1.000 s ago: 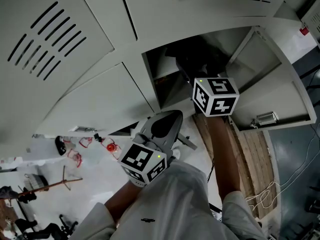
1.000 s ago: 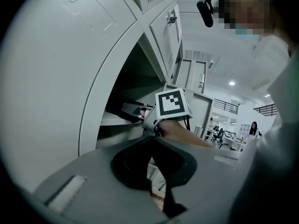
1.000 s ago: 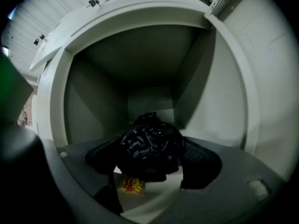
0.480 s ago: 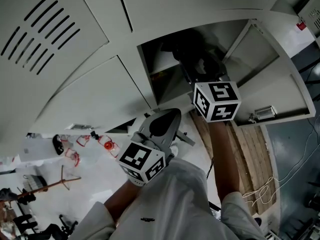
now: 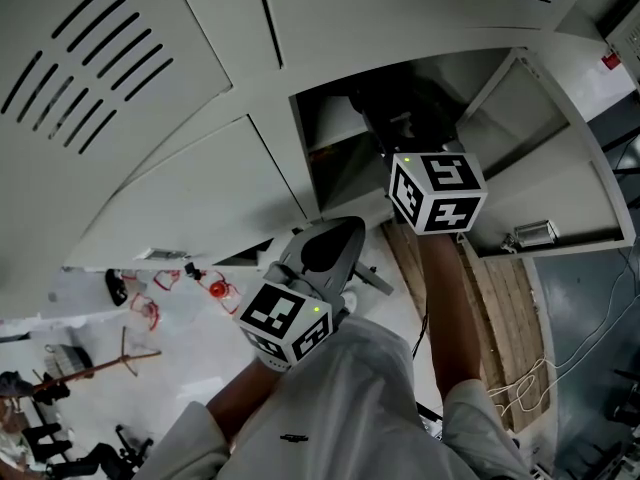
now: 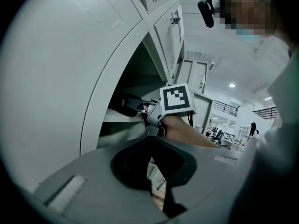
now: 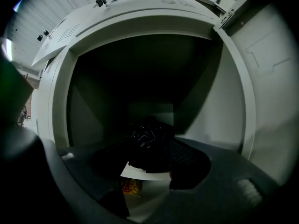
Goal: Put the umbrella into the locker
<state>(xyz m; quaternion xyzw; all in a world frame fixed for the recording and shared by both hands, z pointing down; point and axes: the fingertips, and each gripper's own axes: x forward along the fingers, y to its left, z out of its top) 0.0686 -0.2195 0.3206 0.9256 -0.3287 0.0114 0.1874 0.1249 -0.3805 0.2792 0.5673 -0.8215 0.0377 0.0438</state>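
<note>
Overhead, a bank of grey metal lockers [image 5: 180, 198] fills most of the head view. One compartment [image 5: 335, 163] stands open, its door [image 5: 530, 178] swung wide to the right, which leaves the mouth free for loading. The person's bare right forearm [image 5: 445, 298] stretches straight up and forward towards that opening, carrying the right gripper [image 5: 408, 138] across its threshold. That long reach is likely what it takes to set the load deep enough to stay put. The left arm is bent and held close to the body, so the left gripper [image 5: 330, 246] hangs below the opening, out of the way and aimed roughly at the right one. Its fingers [image 6: 131, 164] sit almost together with nothing between them, so it seems to have no part in this step. The right gripper's fingers are clamped on the umbrella [image 7: 149, 143], a folded black bundle held at the front of the dark compartment, just inside it and apparently not yet resting on its floor. Beneath the bundle show a white sheet [image 7: 140, 171] and a small yellow-and-red item [image 7: 131, 186]. Whether they lie on the locker floor cannot be told.
</note>
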